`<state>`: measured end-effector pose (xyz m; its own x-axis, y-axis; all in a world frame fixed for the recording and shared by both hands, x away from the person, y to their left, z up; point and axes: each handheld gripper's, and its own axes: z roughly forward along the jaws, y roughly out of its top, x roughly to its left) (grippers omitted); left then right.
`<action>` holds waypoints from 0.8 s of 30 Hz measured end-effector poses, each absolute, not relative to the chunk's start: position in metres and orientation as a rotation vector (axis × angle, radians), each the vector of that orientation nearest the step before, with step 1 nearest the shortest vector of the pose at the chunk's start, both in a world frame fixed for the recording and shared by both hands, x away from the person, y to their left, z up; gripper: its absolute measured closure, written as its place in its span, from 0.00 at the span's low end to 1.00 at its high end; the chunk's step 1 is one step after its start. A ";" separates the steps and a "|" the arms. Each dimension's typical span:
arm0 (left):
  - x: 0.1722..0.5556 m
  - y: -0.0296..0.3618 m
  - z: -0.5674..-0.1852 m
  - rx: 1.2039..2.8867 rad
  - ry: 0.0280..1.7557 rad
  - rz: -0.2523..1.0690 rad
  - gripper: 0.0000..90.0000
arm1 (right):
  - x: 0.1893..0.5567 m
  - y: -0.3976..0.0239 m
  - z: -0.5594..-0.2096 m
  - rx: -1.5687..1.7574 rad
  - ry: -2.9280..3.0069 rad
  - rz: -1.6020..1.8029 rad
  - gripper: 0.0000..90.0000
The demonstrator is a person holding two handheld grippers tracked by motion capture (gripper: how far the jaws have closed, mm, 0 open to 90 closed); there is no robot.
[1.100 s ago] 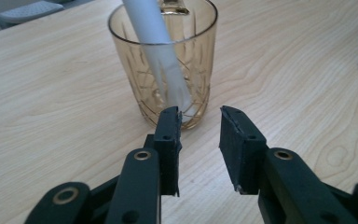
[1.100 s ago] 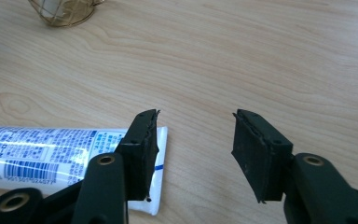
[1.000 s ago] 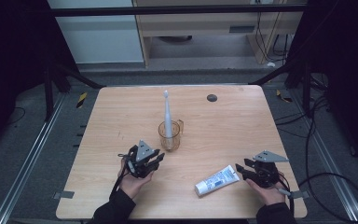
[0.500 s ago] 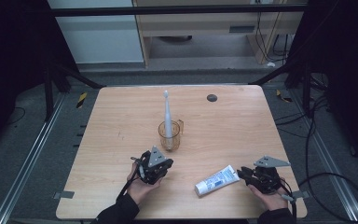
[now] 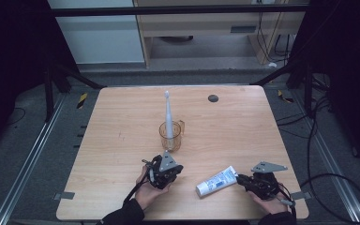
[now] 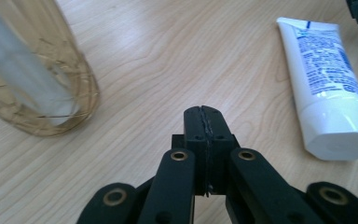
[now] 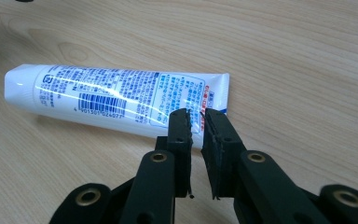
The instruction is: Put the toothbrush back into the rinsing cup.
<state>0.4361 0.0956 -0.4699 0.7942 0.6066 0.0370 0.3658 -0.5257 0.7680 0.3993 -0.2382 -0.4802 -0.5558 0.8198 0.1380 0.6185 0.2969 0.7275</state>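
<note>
While the right claw (image 5: pixel 242 180) has kept to its spot at the near right corner of the counter (image 5: pixel 122 136), the left claw (image 5: pixel 161 171) has travelled right and a little forward since a second ago, from near the left front area to just in front of the amber cup (image 5: pixel 170 136). Its jaws are pressed together with nothing between them, as the left gripper view shows, with the cup (image 6: pixel 32 74) to one side and the capped end of the toothpaste tube (image 6: pixel 328 88) to the other. A white toothbrush (image 5: pixel 168 115) stands upright in the cup, unmoved. The toothpaste tube (image 5: pixel 217 181) lies flat between the two claws, where it lay before. In the right gripper view the right claw (image 7: pixel 197 116) stands slightly apart, its tips just over the tube's (image 7: pixel 116 95) crimped end, gripping nothing.
</note>
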 end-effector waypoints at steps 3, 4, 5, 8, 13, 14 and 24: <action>0.433 0.090 -0.471 2.194 0.694 0.371 1.00 | 0.397 -0.237 -0.482 1.313 2.321 1.107 0.94; 0.433 0.088 -0.471 2.197 0.692 0.367 1.00 | 0.397 -0.236 -0.482 1.307 2.327 1.103 0.95; 0.432 0.086 -0.472 2.201 0.683 0.361 1.00 | 0.397 -0.236 -0.483 1.299 2.330 1.104 0.96; 0.430 0.083 -0.472 2.213 0.663 0.342 1.00 | 0.396 -0.233 -0.483 1.296 2.339 1.104 0.99; 0.427 0.079 -0.473 2.223 0.632 0.312 1.00 | 0.395 -0.230 -0.483 1.282 2.363 1.116 1.00; 0.426 0.078 -0.473 2.229 0.625 0.306 1.00 | 0.395 -0.229 -0.483 1.286 2.366 1.113 1.00; 0.420 0.069 -0.476 2.256 0.577 0.272 1.00 | 0.397 -0.223 -0.487 1.275 2.402 1.094 1.00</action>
